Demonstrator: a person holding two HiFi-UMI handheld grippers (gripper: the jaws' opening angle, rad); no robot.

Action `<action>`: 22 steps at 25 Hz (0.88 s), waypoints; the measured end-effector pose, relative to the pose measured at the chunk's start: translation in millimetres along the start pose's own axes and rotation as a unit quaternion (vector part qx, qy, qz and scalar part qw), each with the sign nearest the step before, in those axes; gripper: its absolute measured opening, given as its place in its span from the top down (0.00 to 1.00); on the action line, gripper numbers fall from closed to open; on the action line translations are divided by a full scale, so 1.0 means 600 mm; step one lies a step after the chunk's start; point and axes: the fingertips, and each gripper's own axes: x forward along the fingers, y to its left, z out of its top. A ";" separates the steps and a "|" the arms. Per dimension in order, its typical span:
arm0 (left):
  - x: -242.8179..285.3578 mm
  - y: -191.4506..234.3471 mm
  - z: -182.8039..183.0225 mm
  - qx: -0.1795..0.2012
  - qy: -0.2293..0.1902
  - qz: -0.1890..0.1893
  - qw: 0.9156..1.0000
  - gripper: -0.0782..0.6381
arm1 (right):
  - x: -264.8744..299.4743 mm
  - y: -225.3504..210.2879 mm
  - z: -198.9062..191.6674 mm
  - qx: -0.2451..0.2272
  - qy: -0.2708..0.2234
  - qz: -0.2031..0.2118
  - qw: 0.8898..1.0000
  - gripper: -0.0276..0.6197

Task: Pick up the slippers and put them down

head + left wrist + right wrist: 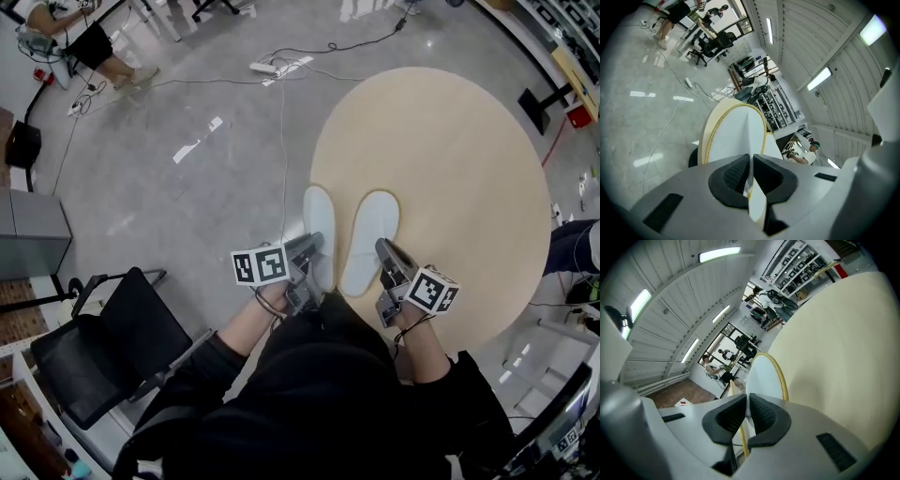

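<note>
The left claw [315,247] pinched one slipper [320,223], the right claw [385,251] the other slipper [372,234], at their lower ends; both seemed light, thin, floppy.

Bright, even indoor light comes from ceiling lamps [824,77], which blow out to white in both gripper views. The glossy floor [169,187] carries streaks of glare. The slippers [370,239] throw only a faint, soft shadow on the table [459,169]. Both gripper views bow strongly and darken to black at the corners. The head view is sharp, curving at its edges.
</note>
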 end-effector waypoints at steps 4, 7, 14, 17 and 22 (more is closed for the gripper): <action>0.066 0.024 0.017 0.010 0.023 0.028 0.999 0.84 | 0.043 -0.046 0.012 0.004 0.024 -0.001 1.000 0.91; 0.113 0.046 0.037 0.015 0.040 0.040 0.998 0.84 | 0.084 -0.081 0.017 0.002 0.035 -0.009 0.999 0.91; 0.186 0.090 0.050 0.024 0.065 0.074 0.995 0.84 | 0.151 -0.152 0.034 -0.005 0.061 -0.035 0.998 0.91; 0.200 0.097 0.045 0.026 0.075 0.085 0.993 0.84 | 0.158 -0.170 0.038 -0.008 0.069 -0.054 0.996 0.91; 0.223 0.085 0.034 0.038 0.089 0.088 0.991 0.84 | 0.148 -0.186 0.048 -0.006 0.072 -0.071 0.995 0.91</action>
